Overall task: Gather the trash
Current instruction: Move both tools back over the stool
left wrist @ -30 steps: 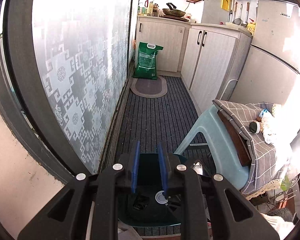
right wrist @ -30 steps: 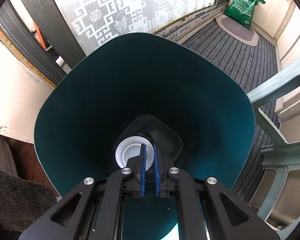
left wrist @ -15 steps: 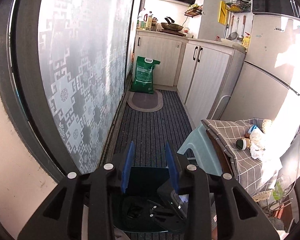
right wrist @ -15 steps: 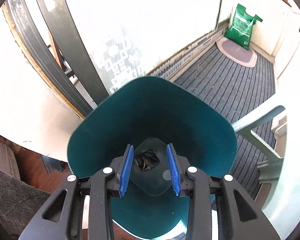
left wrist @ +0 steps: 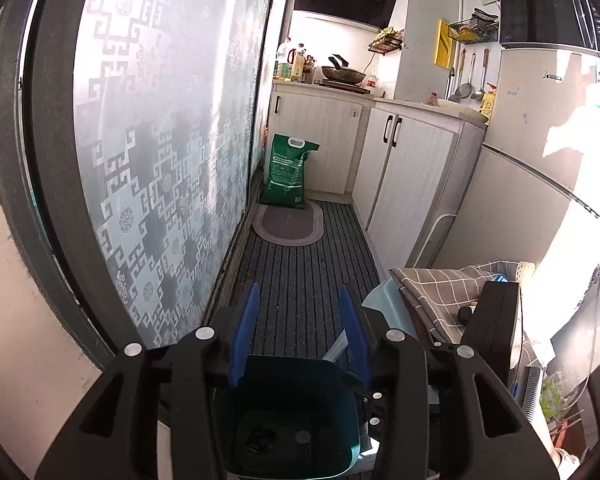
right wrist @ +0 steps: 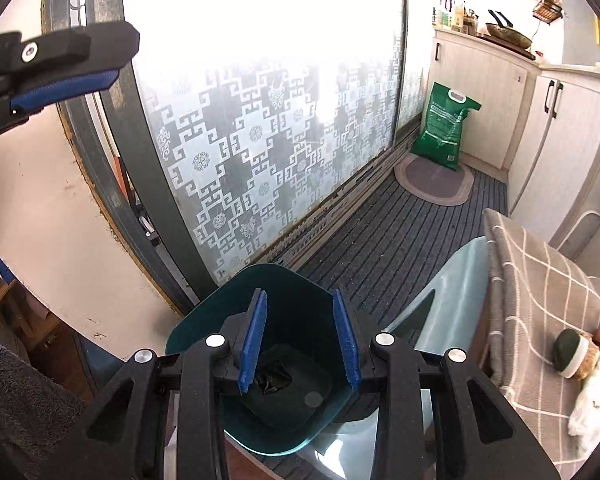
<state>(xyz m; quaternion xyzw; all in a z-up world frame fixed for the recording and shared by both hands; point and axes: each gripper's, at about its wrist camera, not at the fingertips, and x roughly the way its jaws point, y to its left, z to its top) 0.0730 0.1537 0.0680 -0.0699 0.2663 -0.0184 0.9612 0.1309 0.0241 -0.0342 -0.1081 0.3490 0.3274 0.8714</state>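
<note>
Drop step looks done: right claw (right wrist: 300, 338) part open, empty above teal bin (right wrist: 204, 312); left claw (left wrist: 298, 330) opening, empty. Next: find trash beyond bin.

A green printed sack with a white handle (left wrist: 286, 172) stands on the dark striped floor mat (left wrist: 308, 280), against the cream cabinet (left wrist: 320, 140). Just before the sack lies an oval grey rug (left wrist: 288, 226). The frosted glass door with a white pattern (right wrist: 260, 140) runs along one side. A grey checked cloth (right wrist: 540, 300) covers a pale blue plastic chair (right wrist: 452, 280).
</note>
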